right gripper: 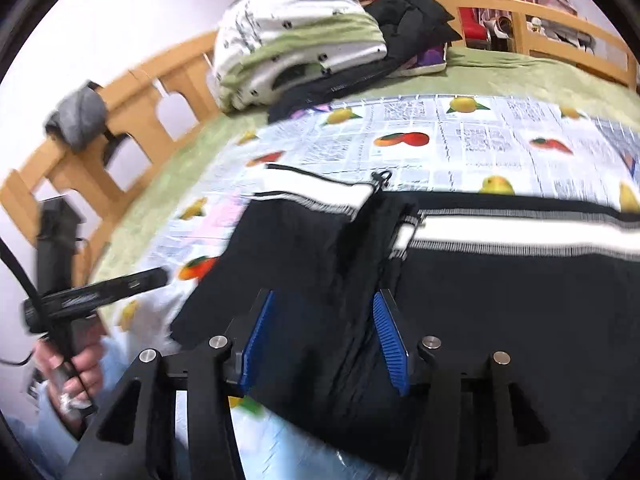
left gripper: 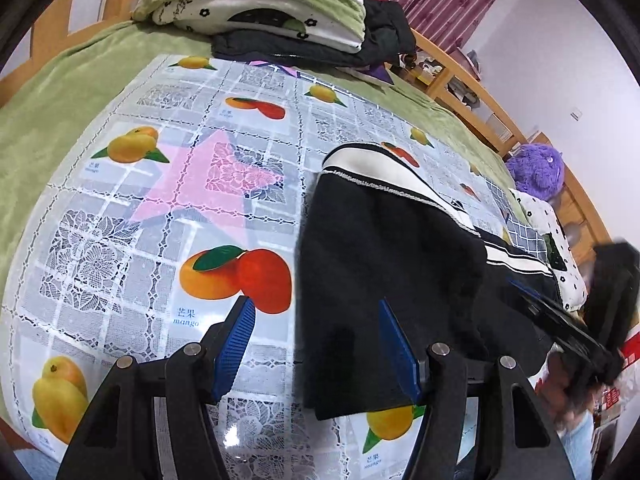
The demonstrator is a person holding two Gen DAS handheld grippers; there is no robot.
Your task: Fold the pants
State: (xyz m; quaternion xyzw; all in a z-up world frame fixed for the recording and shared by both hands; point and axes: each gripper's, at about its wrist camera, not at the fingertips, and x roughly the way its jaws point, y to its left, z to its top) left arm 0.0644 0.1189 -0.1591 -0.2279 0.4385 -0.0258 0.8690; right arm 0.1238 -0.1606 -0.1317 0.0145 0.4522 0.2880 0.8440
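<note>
Black pants (left gripper: 380,264) with a white side stripe lie folded on a mango-print cloth (left gripper: 160,208) spread over the bed. In the left wrist view my left gripper (left gripper: 316,322) is open over the pants' left edge, one blue pad above the cloth and the other above the black fabric. My right gripper (left gripper: 524,292) shows blurred at the right edge, held by a hand. In the right wrist view my right gripper (right gripper: 324,318) is open, with a ridge of the pants (right gripper: 500,292) between its pads, not pressed. A zipper pull (right gripper: 380,178) sits at the stripe. My left gripper (right gripper: 156,278) is at the left.
Folded green and white bedding (left gripper: 256,4) and dark clothes (left gripper: 384,28) are stacked at the far end of the bed. A wooden rail (right gripper: 132,100) runs around the bed. A purple plush toy (left gripper: 536,168) lies at the right side.
</note>
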